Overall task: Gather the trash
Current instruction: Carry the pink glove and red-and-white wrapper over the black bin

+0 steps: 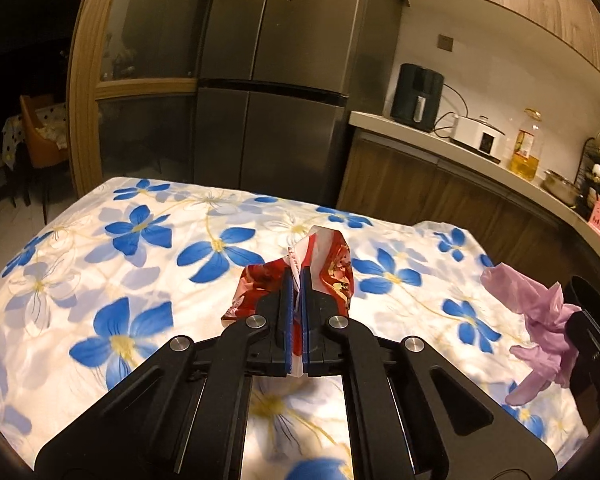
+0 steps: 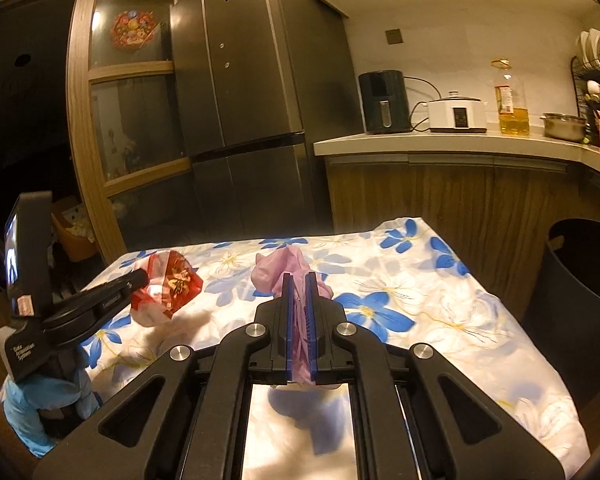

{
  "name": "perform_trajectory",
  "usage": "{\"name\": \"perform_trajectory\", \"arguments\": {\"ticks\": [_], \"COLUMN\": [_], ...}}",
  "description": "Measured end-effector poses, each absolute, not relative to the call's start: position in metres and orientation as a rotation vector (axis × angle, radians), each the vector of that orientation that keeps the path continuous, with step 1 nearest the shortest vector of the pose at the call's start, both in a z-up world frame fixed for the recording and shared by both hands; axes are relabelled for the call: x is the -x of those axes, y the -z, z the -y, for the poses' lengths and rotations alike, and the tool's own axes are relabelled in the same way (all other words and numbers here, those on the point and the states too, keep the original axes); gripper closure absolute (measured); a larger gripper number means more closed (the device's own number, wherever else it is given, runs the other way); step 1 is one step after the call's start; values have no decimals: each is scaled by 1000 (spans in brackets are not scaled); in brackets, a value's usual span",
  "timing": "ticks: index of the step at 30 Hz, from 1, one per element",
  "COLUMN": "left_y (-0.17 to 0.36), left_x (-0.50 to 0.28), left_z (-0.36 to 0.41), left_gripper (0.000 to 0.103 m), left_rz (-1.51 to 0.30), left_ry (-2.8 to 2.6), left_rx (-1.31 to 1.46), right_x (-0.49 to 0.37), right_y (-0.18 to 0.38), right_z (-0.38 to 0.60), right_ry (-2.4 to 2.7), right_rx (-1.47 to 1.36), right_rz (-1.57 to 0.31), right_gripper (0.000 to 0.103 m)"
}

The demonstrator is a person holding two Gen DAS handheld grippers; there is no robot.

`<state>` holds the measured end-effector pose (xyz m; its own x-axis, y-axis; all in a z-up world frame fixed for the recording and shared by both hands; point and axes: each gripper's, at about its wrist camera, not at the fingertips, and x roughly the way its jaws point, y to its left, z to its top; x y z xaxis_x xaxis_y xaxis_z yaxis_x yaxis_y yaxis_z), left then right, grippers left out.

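Both your grippers are clenched on trash above the flowered tablecloth (image 1: 100,240).
Your left gripper (image 1: 299,276) pinches the red wrapper (image 1: 336,264) clear of the cloth; your right gripper (image 2: 299,280) clamps the purple glove (image 2: 276,272), with the black bin (image 2: 580,280) far right.

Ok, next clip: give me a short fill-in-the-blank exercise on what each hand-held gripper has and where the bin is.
1. The left hand-held gripper is shut on a crumpled ____ wrapper.
2. The right hand-held gripper is shut on a ____ glove.
3. The tablecloth is printed with ____ flowers.
4. The dark bin stands to the ____ of the table in the right wrist view.

Missing words: red; purple; blue; right
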<state>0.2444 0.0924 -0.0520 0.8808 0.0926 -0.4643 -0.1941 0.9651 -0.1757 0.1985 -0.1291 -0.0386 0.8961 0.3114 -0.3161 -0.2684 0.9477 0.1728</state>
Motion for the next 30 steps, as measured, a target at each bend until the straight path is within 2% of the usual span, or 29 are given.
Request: {"name": "perform_trajectory", "arguments": {"ticks": [13, 30], "left_y": [19, 6], "left_x": [-210, -217], "left_z": [-24, 79], "left_gripper": [101, 101], "left_rz": [-400, -389], "left_ry": [-49, 119], "left_rx": [170, 118], "right_x": [-168, -154], "right_y": [19, 4], "right_z": [180, 261], "right_ry": [-222, -67], "right_rx": [-157, -181], "right_rz": [-282, -208], "right_gripper": [96, 98]}}
